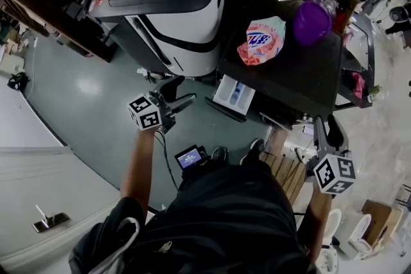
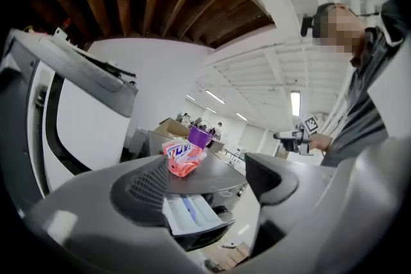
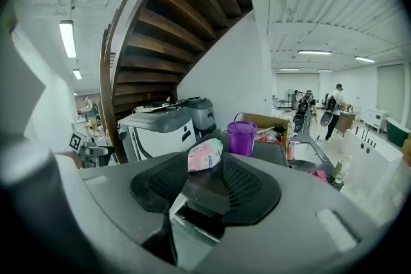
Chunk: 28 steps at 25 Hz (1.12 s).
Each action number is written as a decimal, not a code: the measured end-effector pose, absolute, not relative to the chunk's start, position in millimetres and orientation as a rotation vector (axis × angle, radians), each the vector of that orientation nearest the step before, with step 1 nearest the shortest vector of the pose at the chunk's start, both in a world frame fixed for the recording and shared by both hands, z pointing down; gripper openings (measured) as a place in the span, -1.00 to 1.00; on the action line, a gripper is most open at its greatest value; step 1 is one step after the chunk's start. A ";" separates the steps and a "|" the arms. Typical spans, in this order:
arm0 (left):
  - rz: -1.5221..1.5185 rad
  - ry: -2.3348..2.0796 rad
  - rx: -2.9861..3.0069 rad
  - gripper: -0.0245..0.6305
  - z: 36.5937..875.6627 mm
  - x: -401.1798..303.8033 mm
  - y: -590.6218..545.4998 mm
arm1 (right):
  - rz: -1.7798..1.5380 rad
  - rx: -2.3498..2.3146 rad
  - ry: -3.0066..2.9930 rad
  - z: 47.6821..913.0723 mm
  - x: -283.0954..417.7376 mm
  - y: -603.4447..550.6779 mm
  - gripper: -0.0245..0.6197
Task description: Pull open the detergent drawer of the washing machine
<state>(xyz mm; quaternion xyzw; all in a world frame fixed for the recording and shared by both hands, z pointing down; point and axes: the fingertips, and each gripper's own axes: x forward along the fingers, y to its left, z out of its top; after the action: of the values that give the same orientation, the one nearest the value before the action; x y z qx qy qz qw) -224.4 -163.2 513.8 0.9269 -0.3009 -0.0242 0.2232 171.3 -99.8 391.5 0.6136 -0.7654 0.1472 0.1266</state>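
Drawer (image 1: 234,94) stands out of the washer (image 1: 302,70), mid-frame, so the pull looks done. Left tongs (image 1: 182,94) are spread and empty, just left of it. Right tongs (image 1: 326,130) are spread too, lower right. Next, I'd judge: just clear off without bumping the drawer.

The pink bag (image 1: 260,40), upper right, bears print too small to read; the person's torso (image 1: 225,215) hides the floor (image 1: 77,86) below.

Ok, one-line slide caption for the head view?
Detergent drawer open on the washing machine, pink detergent bag on top; left hand-held gripper and right hand-held gripper hang clear.
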 end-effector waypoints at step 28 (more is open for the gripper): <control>-0.028 -1.156 3.050 0.23 308.5 -168.0 -152.5 | 0.196 1.980 -2.247 359.7 189.3 -58.0 -0.46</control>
<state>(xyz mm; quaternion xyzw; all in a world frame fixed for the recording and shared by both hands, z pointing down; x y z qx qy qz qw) -168.0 -152.5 308.5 0.9334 -0.3537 -0.0086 -0.0598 189.3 -58.0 359.7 0.6580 -0.7469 0.0652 0.0701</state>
